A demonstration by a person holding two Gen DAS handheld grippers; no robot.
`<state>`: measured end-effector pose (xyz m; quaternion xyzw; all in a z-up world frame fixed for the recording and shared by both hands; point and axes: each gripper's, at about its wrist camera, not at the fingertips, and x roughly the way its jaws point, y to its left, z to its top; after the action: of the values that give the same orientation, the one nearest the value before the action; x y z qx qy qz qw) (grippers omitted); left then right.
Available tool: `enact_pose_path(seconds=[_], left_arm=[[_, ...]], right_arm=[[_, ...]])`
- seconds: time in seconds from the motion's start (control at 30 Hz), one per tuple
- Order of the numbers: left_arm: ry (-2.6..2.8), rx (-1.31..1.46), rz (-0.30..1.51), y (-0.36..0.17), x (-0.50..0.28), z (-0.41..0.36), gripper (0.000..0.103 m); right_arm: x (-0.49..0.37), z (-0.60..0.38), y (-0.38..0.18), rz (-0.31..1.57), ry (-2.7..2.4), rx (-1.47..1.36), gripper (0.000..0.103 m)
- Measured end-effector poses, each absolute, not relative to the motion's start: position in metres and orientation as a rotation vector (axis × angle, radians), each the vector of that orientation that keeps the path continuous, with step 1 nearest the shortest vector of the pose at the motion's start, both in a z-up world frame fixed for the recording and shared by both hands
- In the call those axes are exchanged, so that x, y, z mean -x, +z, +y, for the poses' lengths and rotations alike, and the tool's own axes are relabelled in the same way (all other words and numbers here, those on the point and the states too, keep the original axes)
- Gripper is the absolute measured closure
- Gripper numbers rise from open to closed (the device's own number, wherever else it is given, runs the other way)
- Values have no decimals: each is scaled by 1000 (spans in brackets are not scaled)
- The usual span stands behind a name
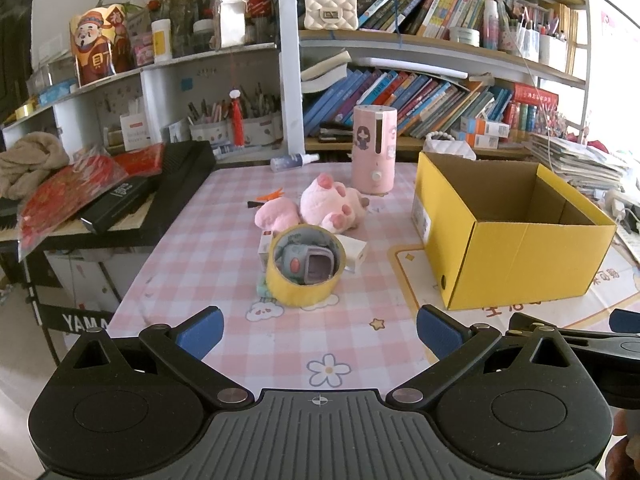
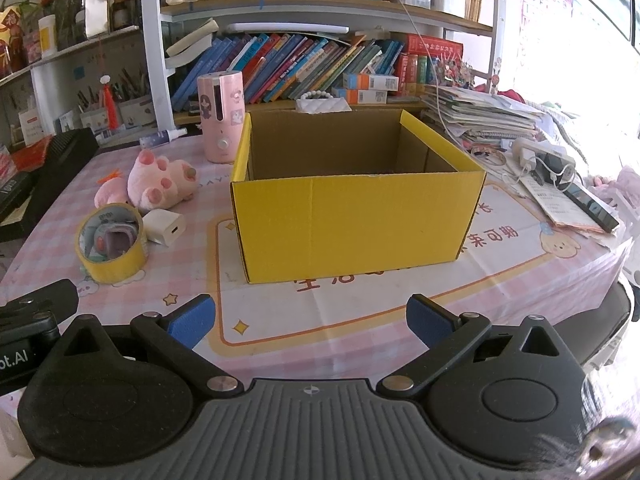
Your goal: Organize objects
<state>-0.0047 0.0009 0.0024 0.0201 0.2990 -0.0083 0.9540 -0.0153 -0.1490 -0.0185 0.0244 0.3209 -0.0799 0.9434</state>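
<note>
Yellow cardboard: the open box stands on the right half of the counter, flaps up, and no contents show from either view; it reads as the place where the loose things should go.
Step in hand: the very start, by the look of it; nothing is held and the loose things lie on the cloth.
Left gripper: jaws wide apart, empty, hovering low over the near edge and aimed at the tape roll.
Right gripper: jaws also spread, empty, facing the near wall of the box.
Tape roll: yellow, lying flat left of the box, nearest to the left gripper, with a small grey and lilac gadget sitting inside its ring.
Charger: a white plug block touching the roll's far right side.
Plush toy: pink, paws up, just beyond the roll; an orange clip lies at its far left.
Next move: probably the left gripper goes forward to the roll. The jaws must span its wall or pinch one side, and the gadget inside may drop out when it is lifted.
In the way: the charger and a small box crowd the roll, so a side approach is tight; the box wall calls for a lift over its rim.
Around: a pink cylinder stands far behind the plush toy, a spray bottle lies further back, a keyboard under red packets sits left, and bookshelves fill the back.
</note>
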Motion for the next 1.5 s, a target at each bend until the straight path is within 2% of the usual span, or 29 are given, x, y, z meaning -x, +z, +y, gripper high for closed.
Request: enact_pose_path(seconds=[0.57,0.73,1.1,1.33,1.43,1.5], left_arm=[[-6,-12,595,8,4,15,0],[19,-3,599,6,2,19,0],[87,44,638,-5,-6,43,2],[112,67,642,-6,-24,59,2],[125,90,651,-7,-35,68,2],[129,88,656,-9,-44,72,6]], right_arm=[[13,-141,-16,647,-128,-49,3],[7,-134,-12,642,-90,-24,10],[-9,-106,-19,671,41,7,33],[-34,-92,-18,670,116,15,38],[-47,-88,-17,666,147,11,43],[-57,-84,-18,668,167,9,48]])
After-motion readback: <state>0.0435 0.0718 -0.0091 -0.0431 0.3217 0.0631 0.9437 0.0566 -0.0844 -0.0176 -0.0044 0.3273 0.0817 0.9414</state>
